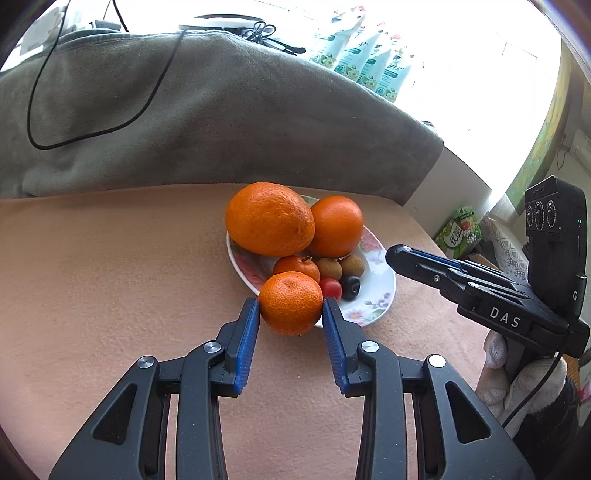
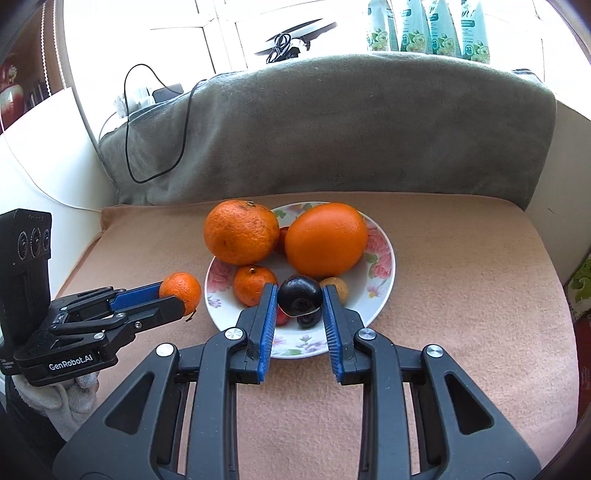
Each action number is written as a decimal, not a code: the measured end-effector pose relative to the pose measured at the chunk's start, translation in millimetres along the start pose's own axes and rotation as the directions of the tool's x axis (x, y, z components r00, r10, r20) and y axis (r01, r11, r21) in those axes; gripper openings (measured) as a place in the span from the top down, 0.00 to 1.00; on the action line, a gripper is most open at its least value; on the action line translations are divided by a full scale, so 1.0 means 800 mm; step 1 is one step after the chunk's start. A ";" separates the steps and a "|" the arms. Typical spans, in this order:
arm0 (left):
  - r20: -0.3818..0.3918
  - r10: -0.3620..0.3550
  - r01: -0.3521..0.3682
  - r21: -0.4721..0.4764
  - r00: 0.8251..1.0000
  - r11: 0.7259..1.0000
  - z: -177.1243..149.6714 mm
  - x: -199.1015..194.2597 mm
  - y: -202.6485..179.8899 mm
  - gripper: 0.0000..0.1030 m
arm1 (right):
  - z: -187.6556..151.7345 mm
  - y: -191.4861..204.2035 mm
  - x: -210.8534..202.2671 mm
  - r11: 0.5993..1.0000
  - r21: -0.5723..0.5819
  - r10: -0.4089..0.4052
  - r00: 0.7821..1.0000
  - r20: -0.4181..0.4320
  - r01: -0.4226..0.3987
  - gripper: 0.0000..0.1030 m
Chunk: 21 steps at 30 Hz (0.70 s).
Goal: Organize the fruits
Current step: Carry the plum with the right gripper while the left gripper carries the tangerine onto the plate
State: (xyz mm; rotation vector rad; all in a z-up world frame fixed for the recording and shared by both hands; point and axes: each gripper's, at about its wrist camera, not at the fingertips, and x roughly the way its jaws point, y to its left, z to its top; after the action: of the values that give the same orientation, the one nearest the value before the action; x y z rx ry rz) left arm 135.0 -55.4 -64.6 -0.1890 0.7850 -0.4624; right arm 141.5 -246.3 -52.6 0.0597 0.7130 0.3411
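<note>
In the left wrist view my left gripper (image 1: 290,304) is shut on a small mandarin (image 1: 290,302), held just above the near left rim of a flowered plate (image 1: 384,291). The right wrist view shows my right gripper (image 2: 300,291) shut on a dark round fruit (image 2: 299,295) over the plate's (image 2: 380,291) front. On the plate lie a rough large orange (image 2: 240,230), a smooth orange (image 2: 327,240), another mandarin (image 2: 253,284), a brown longan (image 2: 335,288), a cherry tomato (image 1: 330,288) and a second dark fruit (image 1: 351,286). Each gripper shows in the other's view: left gripper (image 2: 173,295), right gripper (image 1: 397,254).
The plate rests on a tan cushion (image 2: 461,295). Behind it rises a grey-green covered backrest (image 2: 351,129) with a black cable (image 2: 129,147) looped over it. Tissue packs (image 2: 428,26) stand on the ledge behind. A green box (image 1: 460,230) sits past the cushion's right edge.
</note>
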 end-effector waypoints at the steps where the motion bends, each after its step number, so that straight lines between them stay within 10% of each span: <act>1: -0.002 -0.002 0.002 0.002 1.000 1.000 0.000 0.000 0.000 0.67 | 0.002 -0.003 0.003 1.000 0.006 -0.004 1.000 -0.003 0.004 0.75; 21: -0.020 -0.020 0.022 0.079 1.000 0.997 0.003 0.014 -0.030 0.67 | 0.011 -0.010 0.034 0.999 0.049 -0.013 0.999 -0.043 0.015 0.75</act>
State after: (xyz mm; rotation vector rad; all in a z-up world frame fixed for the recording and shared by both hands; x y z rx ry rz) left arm 135.4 -81.9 -61.9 -0.1192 0.7827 -0.5151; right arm 168.5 -244.7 -64.2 0.0939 0.7641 0.3124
